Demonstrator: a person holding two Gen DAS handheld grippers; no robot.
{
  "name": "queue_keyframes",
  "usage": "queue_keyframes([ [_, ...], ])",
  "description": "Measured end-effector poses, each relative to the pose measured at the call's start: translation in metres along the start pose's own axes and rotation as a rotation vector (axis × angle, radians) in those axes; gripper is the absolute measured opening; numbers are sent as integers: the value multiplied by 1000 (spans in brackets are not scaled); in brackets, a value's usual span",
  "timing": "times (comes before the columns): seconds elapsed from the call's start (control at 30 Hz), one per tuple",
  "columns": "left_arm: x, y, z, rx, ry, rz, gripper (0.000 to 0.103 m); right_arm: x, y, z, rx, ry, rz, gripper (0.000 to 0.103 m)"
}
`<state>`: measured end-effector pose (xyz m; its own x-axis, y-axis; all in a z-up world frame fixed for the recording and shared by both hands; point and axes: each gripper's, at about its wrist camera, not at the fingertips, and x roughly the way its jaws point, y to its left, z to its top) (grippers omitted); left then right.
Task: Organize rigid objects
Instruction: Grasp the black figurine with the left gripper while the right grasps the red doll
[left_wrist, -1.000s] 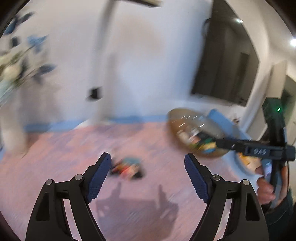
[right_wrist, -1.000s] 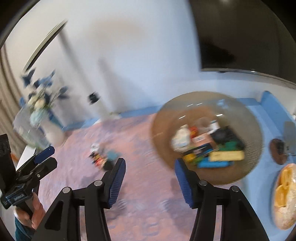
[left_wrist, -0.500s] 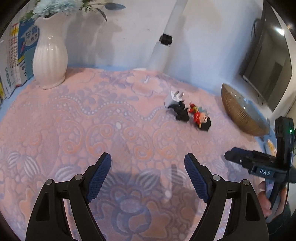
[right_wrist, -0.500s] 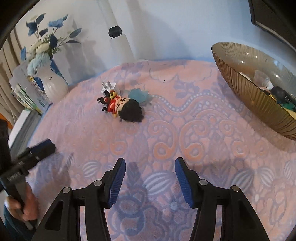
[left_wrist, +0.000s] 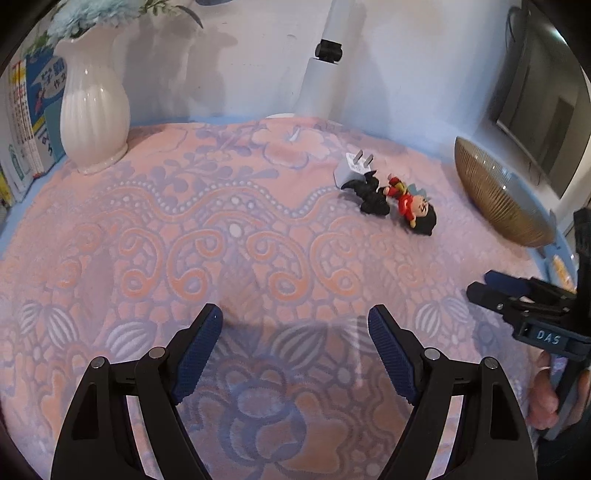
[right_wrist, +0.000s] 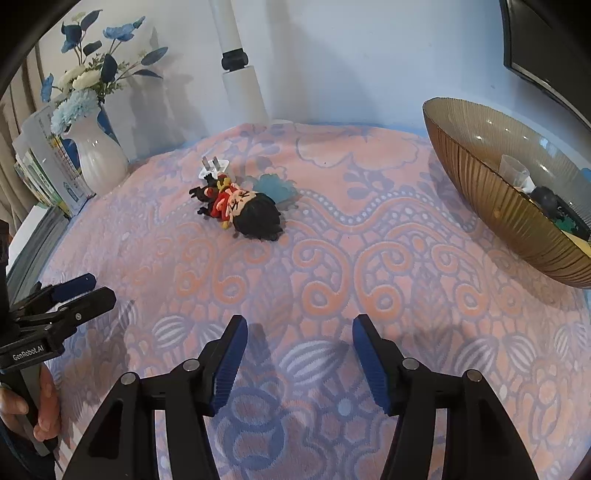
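Observation:
A small doll figure (right_wrist: 247, 212) in red with black hair lies on the pink patterned cloth (right_wrist: 369, 229), also in the left wrist view (left_wrist: 413, 208). Next to it lie a black figure (left_wrist: 369, 194), a white plug adapter (left_wrist: 354, 168) and a pale blue piece (right_wrist: 275, 186). A ribbed amber bowl (right_wrist: 495, 206) with several items inside stands to the right, also in the left wrist view (left_wrist: 495, 199). My left gripper (left_wrist: 295, 332) and my right gripper (right_wrist: 299, 345) are both open and empty, low over the cloth, well short of the figures.
A white vase (left_wrist: 92, 110) with blue flowers stands at the back left, with books (left_wrist: 26, 122) beside it. A white pole (left_wrist: 325, 62) rises at the back edge. A dark screen (left_wrist: 539, 107) hangs on the wall to the right.
Both views swung down from the wall and bowl onto the cloth, then steadied. Since half a second ago both grippers have barely moved and stay open.

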<state>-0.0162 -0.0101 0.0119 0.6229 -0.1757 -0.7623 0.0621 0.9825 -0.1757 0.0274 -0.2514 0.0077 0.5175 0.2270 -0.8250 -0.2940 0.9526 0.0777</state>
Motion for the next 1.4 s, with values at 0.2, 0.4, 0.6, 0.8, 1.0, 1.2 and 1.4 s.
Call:
queue_keyframes([
  [0.2,-15,-15,23,77,40,22,80,-14,35,16,-171,53,15,58],
  [0.4,-3,-24,60,141,33,-32,80,22,46,62,-188,49,-12,49],
  [0.6,39,-28,76,149,61,-168,73,53,30,77,-94,40,96,44],
  [0.8,52,-35,84,139,51,-206,73,44,26,66,-112,21,107,43],
  [1.0,73,-52,92,157,60,-165,73,25,-4,46,-26,5,77,43],
  [1.2,90,-61,94,170,44,-101,45,22,-18,38,7,-26,105,43],
  [1.4,73,-61,83,190,32,-144,44,20,-14,35,-25,-39,77,43],
])
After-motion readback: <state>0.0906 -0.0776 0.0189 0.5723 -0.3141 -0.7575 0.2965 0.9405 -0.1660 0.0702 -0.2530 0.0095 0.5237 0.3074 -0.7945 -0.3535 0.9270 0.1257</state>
